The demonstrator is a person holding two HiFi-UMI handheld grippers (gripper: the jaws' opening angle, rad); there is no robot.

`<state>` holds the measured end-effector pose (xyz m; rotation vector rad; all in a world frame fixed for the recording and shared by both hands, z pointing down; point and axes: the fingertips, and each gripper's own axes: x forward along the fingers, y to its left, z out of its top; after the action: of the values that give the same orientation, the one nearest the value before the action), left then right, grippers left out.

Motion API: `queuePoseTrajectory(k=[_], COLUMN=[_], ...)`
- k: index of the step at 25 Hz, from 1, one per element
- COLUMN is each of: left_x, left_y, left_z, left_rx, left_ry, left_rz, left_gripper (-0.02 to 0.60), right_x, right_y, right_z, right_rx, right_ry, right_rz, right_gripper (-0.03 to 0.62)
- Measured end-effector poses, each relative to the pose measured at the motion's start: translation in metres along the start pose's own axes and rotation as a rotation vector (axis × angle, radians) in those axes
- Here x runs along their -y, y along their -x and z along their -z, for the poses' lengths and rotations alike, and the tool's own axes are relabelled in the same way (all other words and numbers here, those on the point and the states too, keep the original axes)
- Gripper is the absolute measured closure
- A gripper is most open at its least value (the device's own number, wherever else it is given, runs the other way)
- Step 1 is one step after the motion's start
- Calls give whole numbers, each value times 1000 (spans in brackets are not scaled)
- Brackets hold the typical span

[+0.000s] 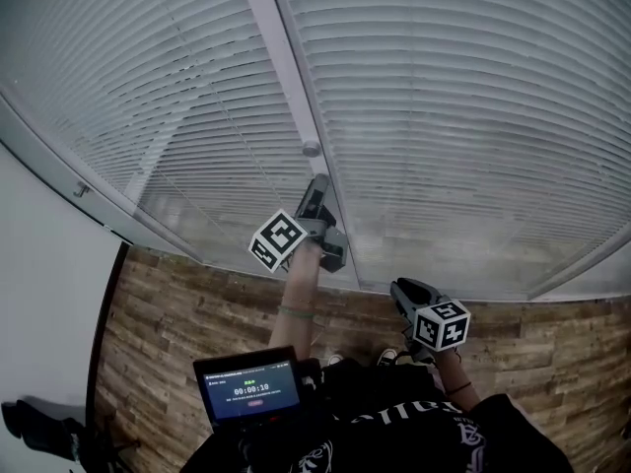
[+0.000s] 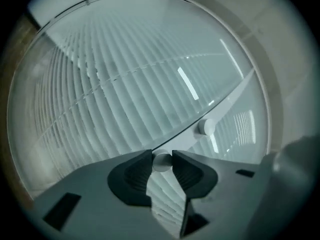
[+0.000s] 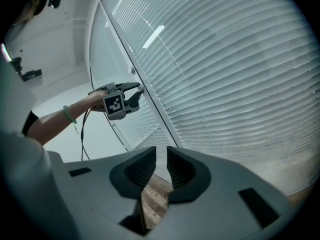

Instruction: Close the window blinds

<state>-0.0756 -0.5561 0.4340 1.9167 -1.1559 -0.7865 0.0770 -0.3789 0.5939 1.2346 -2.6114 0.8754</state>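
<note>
At the very tips of the left gripper (image 2: 161, 156) the jaws pinch a small round metal knob (image 2: 161, 163). It looks hard and smooth and, I judge, slippery, so it wants a firm hold on its round side. Beyond the jaws, to their right, a second knob (image 2: 205, 127) sits on the same frame (image 2: 230, 101), and the thin, light blinds (image 2: 125, 99) lie further off behind glass; the jaws of the right gripper (image 3: 161, 156) stand slightly apart, empty.

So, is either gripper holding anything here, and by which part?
The left gripper is shut on a small round knob at the window, with its pads on the knob's two sides. The right gripper holds nothing.
</note>
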Motion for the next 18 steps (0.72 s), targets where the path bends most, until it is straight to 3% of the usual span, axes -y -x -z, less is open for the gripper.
queuePoseTrajectory(k=[8,10,13,18], left_x=[-3,2,10,1], left_y=[3,5,21,57], left_z=[0,-3,0,14], left_rx=[26,20,-13,-78], left_ry=[68,43,-93,-453], left_rz=[39,63,88,39], left_gripper=[453,453,450,454], right_x=[4,0,-8,-20], right_y=[9,9,14,19], right_z=[15,18,31,34], right_rx=[4,-8,-33,-23], right_ry=[-28,-21,23,15], right_rz=[10,8,15,38], right_gripper=[516,516,516,516])
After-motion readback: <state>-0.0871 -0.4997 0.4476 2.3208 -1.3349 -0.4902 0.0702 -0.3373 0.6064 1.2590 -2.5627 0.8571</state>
